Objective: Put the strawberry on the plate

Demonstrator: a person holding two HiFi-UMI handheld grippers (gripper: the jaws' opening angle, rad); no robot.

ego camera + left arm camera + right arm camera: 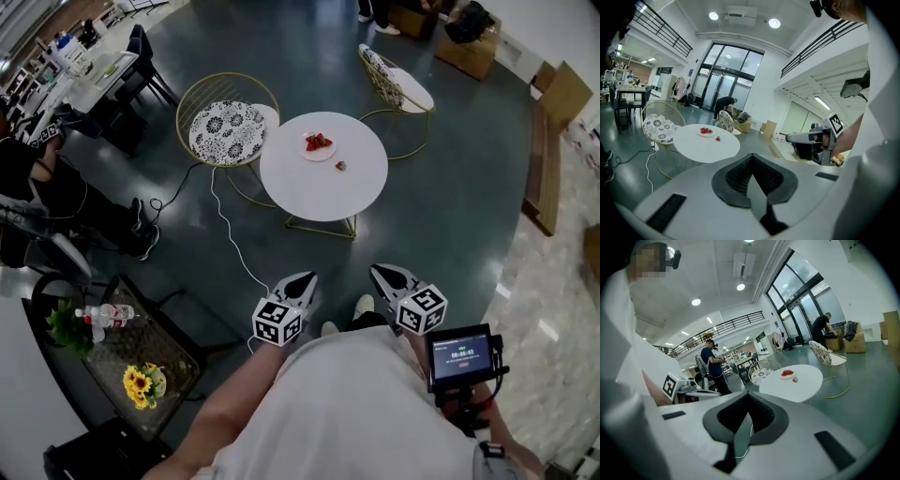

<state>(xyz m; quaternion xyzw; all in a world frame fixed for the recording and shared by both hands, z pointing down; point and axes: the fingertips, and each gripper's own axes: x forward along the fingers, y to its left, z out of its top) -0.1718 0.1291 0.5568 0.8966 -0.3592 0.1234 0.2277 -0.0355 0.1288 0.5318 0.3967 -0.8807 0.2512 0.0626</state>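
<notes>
Head view: strawberry [340,166] beyond right tool [377,271]

Open office lobby, tall glass doors [723,77], mezzanine railing [723,328], glossy grey floor [450,187], round white table [323,187] with wire chairs [228,120], cluttered desks [94,82] beyond.

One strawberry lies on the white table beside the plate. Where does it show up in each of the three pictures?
Head view: the strawberry lies upper centre, just below and right of the plate.
Left gripper view: small, left of centre, right of the plate.
Right gripper view: right of centre, just right of the plate.
Shared landmark: the round white table.
</notes>
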